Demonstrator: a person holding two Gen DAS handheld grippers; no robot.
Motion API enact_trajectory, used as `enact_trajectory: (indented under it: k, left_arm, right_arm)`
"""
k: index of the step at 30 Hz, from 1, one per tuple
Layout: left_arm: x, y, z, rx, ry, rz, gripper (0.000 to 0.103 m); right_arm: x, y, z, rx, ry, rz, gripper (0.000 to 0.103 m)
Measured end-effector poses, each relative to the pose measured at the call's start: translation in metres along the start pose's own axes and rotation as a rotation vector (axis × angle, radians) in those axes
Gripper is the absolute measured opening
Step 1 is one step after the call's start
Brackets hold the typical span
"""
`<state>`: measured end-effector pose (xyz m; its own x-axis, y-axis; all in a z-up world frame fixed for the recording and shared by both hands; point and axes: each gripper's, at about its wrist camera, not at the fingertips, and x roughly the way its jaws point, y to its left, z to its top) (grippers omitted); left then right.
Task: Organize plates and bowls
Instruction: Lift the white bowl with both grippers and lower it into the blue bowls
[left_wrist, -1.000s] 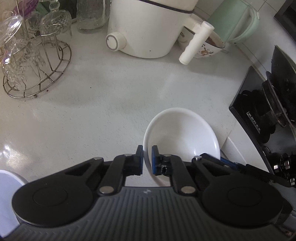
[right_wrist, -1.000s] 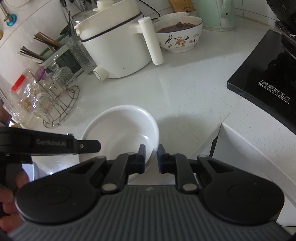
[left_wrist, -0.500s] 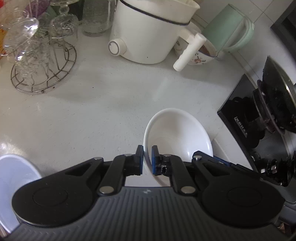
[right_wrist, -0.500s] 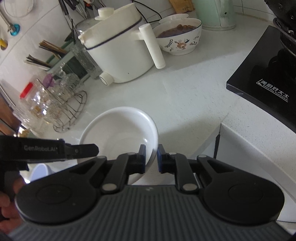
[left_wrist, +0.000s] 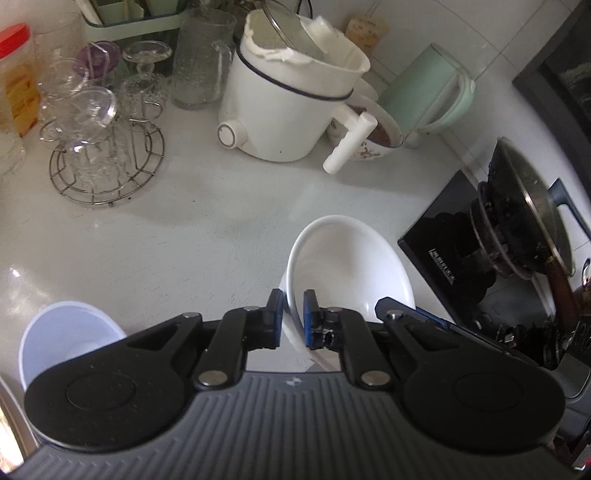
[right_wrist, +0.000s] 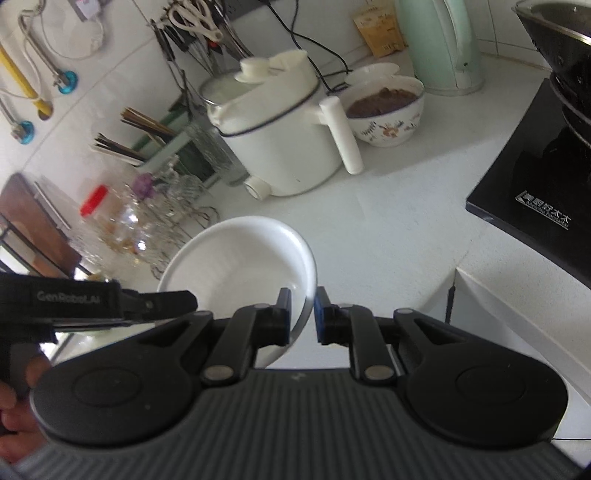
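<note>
- Left wrist view: our left gripper (left_wrist: 292, 319) clamps the near-left rim of the white bowl (left_wrist: 354, 273), which hangs tilted above the bench (left_wrist: 207, 236) near its right edge, beside the black hob (left_wrist: 443, 254).
- Right wrist view: our right gripper (right_wrist: 302, 316) pinches the opposite rim of that bowl (right_wrist: 236, 266).
- A pale blue bowl (left_wrist: 70, 332) sits at the bench's near-left corner.

White cooker (left_wrist: 291, 110), green kettle (left_wrist: 424, 92), perhaps glassware (left_wrist: 107, 155)
</note>
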<state>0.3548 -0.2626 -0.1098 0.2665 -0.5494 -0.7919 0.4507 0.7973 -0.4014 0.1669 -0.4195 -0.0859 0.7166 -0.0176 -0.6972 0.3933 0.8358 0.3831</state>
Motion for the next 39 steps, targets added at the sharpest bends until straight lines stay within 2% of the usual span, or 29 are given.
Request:
enact_trajectory:
  k: [6,16,20,29,32,39]
  left_arm:
    - [-0.031,0.010,-0.004,-0.046,-0.010,-0.015,0.012]
    - [-0.065,0.041,-0.016,-0.132,-0.042,0.014,0.012]
    - [-0.082,0.056,-0.022,-0.169,-0.076,0.041,0.012]
    - [-0.118,0.110,-0.038,-0.264,-0.122,0.057,0.012]
    - [-0.124,0.127,-0.041,-0.289,-0.116,0.070,0.012]
    - [-0.125,0.165,-0.044,-0.311,-0.072,0.084,0.012]
  right_arm:
    - [-0.014,0.014,0.005,-0.006,-0.008,0.046,0.016]
    - [-0.023,0.058,-0.002,-0.106,0.022,0.080,0.016]
    - [-0.018,0.075,-0.004,-0.102,0.039,0.092,0.016]
    - [-0.006,0.125,-0.017,-0.145,0.058,0.128,0.016]
    - [-0.002,0.144,-0.025,-0.195,0.061,0.120,0.017]
    - [0.018,0.172,-0.038,-0.199,0.099,0.118,0.017]
